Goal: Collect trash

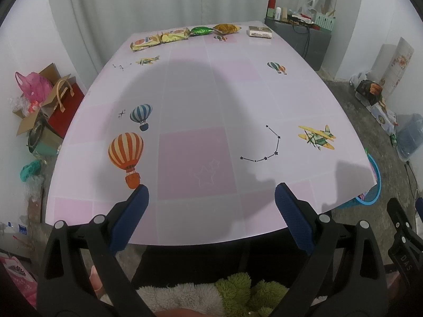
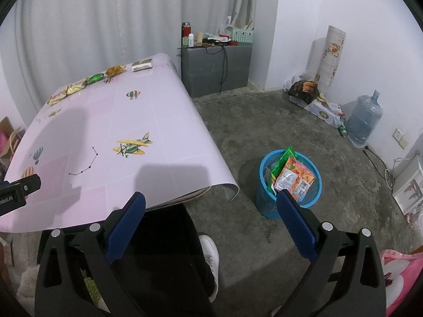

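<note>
Snack wrappers lie in a row along the far edge of the pink table (image 1: 201, 100): yellow packets (image 1: 158, 39), a green one (image 1: 200, 30), a brown one (image 1: 226, 28) and a small box (image 1: 260, 31). My left gripper (image 1: 211, 190) hovers open and empty over the near table edge, far from them. My right gripper (image 2: 211, 198) is open and empty, held off the table's right side above the floor. A blue basket (image 2: 290, 182) on the floor holds an orange wrapper (image 2: 294, 178) and a green one (image 2: 281, 163), just beyond the right finger (image 2: 296, 216).
A grey cabinet (image 2: 215, 68) with bottles stands behind the table. Bags and a water jug (image 2: 363, 119) line the right wall. Boxes and a red bag (image 1: 66, 105) crowd the floor to the left. A person's shoe (image 2: 210, 256) shows below the right gripper.
</note>
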